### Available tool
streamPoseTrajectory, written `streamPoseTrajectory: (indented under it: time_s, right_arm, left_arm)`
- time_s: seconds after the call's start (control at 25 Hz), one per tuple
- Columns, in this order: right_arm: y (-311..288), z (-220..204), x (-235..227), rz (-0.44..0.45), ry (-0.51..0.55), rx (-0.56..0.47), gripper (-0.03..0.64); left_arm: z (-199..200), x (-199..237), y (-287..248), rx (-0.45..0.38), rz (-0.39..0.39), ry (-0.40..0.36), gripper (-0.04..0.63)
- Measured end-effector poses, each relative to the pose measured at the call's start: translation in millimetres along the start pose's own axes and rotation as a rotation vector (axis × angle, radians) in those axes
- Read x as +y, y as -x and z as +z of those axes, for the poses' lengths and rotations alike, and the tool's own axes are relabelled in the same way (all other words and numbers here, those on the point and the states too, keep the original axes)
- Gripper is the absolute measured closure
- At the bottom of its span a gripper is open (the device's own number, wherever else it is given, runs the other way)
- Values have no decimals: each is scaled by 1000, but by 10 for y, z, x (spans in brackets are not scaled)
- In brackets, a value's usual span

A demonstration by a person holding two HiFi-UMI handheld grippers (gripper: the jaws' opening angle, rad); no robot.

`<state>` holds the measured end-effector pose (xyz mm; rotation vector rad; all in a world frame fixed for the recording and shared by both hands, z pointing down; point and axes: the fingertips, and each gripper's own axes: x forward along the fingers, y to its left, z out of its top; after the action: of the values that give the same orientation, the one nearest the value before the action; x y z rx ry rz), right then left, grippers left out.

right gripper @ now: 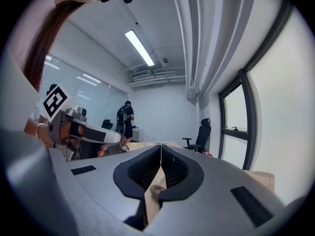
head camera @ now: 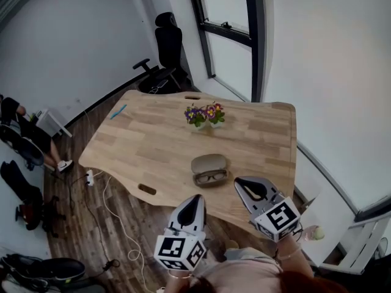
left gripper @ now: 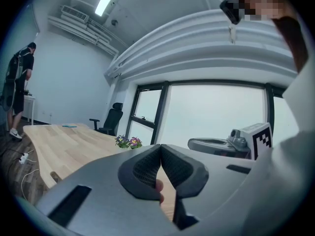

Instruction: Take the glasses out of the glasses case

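**Jaws pressed together on both sides, nothing held**

Underneath and ahead: pale wooden table (head camera: pixel 140 142) with a wavy edge, standing on dark plank flooring. Beyond the jaws, at the table's middle, a small pot of purple and yellow flowers (head camera: pixel 205 115); farther off to the left, a blue pen (head camera: pixel 118 111). Past the far edge, a black office chair (head camera: pixel 166 44) beside a tall dark-framed window (head camera: pixel 229 47). White walls, with a strip light on the ceiling.

Left gripper (head camera: pixel 197 198): dark ribbed pads meeting tip to tip, nothing between them, hovering at the table's near edge. Right gripper (head camera: pixel 240 181): likewise closed on nothing, with its tips over the tabletop near the same edge.

Glasses case (head camera: pixel 208 162): lying open on the table, lid tipped back, just ahead of the left jaws and to the left of the right jaws, touching neither. Glasses (head camera: pixel 211 177) resting inside the case, dark-framed, on the side nearer the jaws.
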<state>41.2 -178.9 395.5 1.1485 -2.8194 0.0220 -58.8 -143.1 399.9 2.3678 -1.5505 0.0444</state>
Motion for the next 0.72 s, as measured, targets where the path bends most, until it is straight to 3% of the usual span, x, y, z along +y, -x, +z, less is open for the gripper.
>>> streamPoseTrajectory:
  time_s: [0.36,0.72]
  right_arm:
    - [-358,-134,-31,69,55,73,615]
    - [-717,-349,-62,114,102,145,615]
  left_arm:
    - [28,194,-168,3,38,19,595]
    - [57,421,-424,7,5,28,595]
